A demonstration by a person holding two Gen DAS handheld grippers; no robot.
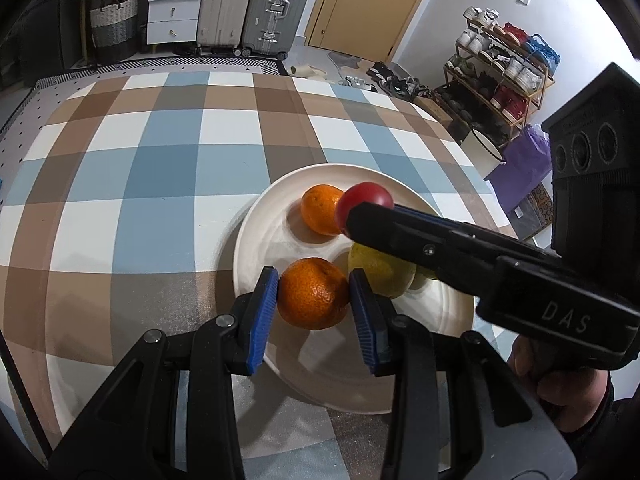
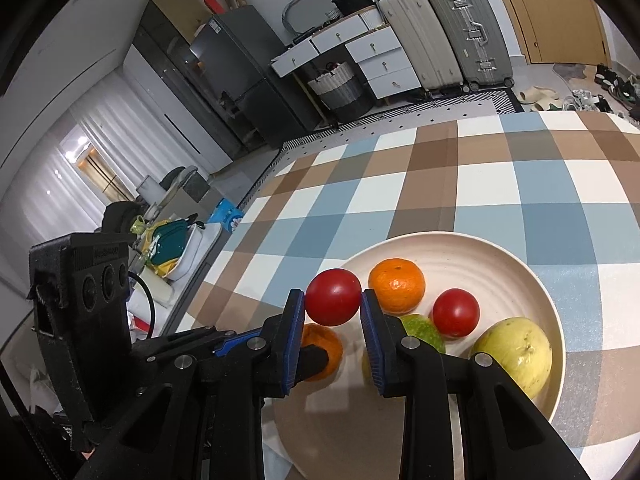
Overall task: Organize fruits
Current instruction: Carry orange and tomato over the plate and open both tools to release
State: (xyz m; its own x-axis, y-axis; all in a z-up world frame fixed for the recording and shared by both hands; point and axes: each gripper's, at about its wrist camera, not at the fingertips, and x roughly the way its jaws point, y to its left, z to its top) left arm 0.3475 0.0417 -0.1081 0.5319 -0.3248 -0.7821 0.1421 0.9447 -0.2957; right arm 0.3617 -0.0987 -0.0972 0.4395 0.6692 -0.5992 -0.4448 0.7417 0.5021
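The left tongs [image 1: 314, 296] are clamped on an orange [image 1: 312, 292] over the near part of the white plate [image 1: 256, 216]. Just beyond it on the plate lies a yellow-green fruit [image 1: 380, 272]. The right tongs [image 2: 333, 300] grip a red tomato [image 2: 333, 296] above the plate's left rim. Farther into the plate sit a second orange [image 2: 397, 285], a second tomato [image 2: 456, 312], a green fruit [image 2: 425, 330] and a pale yellow fruit [image 2: 516, 350]. The plate rests on the checked surface [image 1: 160, 168].
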